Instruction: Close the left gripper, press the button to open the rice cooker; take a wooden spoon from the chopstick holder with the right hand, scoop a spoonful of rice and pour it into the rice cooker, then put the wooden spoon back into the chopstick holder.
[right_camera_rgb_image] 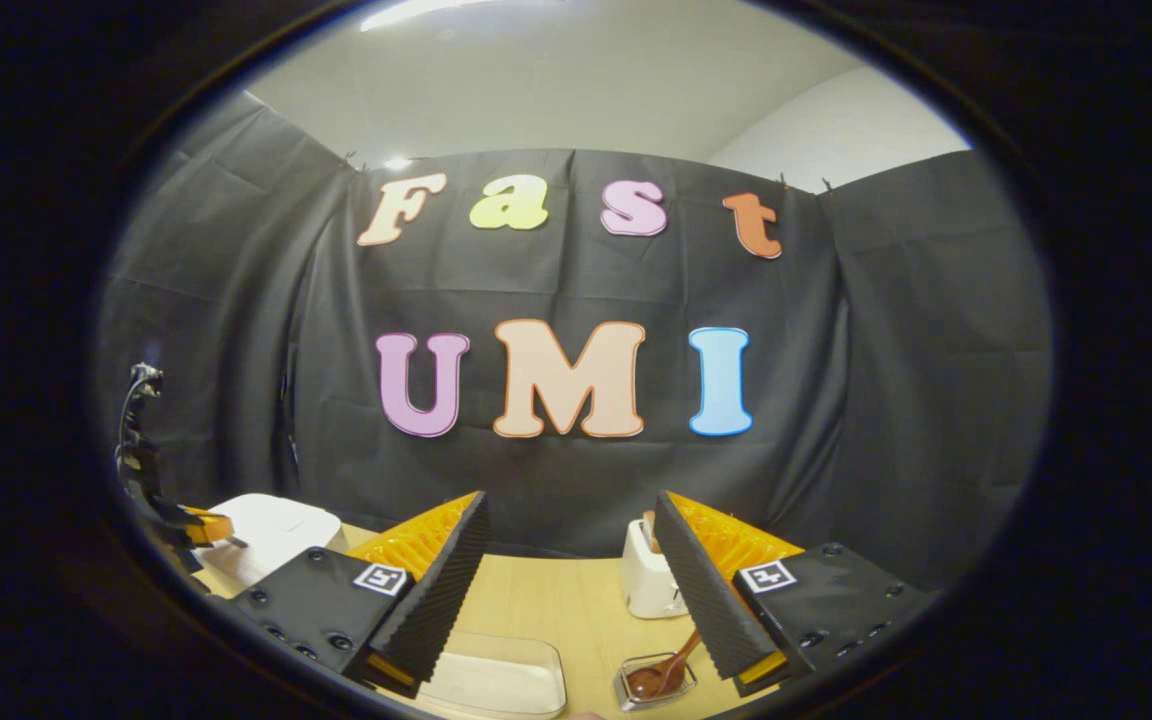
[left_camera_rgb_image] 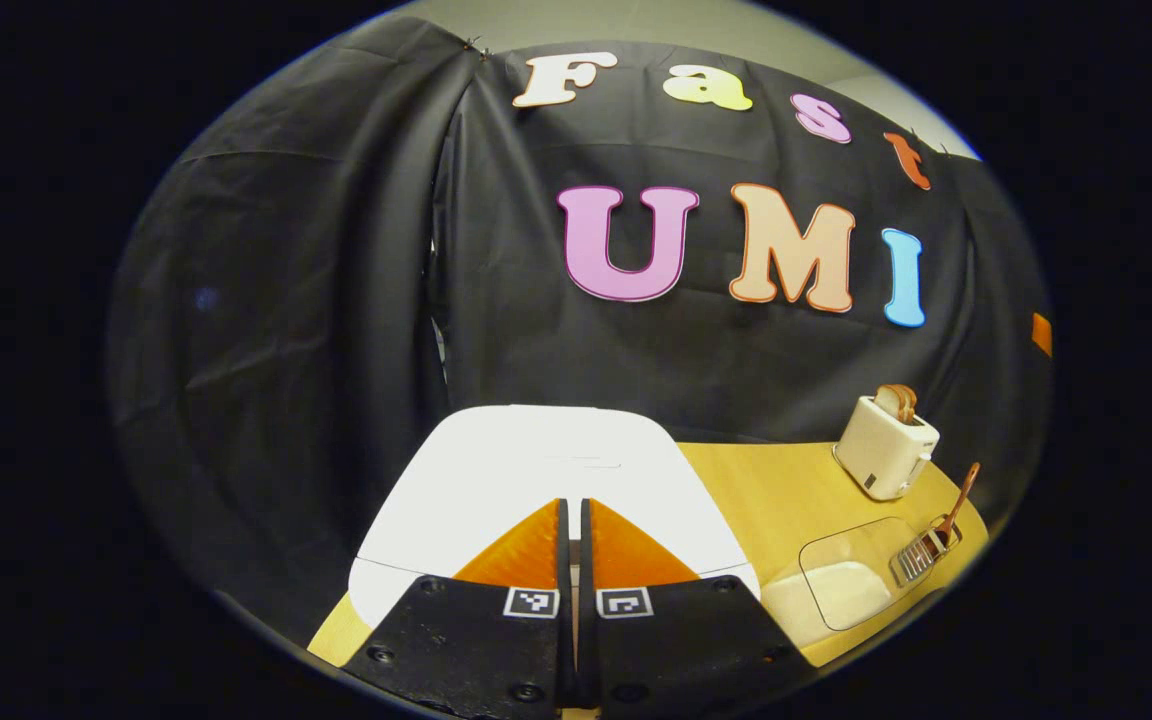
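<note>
The white rice cooker stands with its lid down, just ahead of my left gripper. That gripper's jaws are shut with nothing between them, and the tips sit over the front of the lid; contact cannot be told. In the right gripper view the left gripper reaches the rice cooker at the far left. My right gripper is open and empty above the table. Below it, a wooden spoon leans in the chopstick holder. A clear container of rice lies beside the holder.
A white toaster with bread in it stands at the back of the wooden table. The rice container, chopstick holder and spoon sit along the table's right edge. Black cloth walls the booth.
</note>
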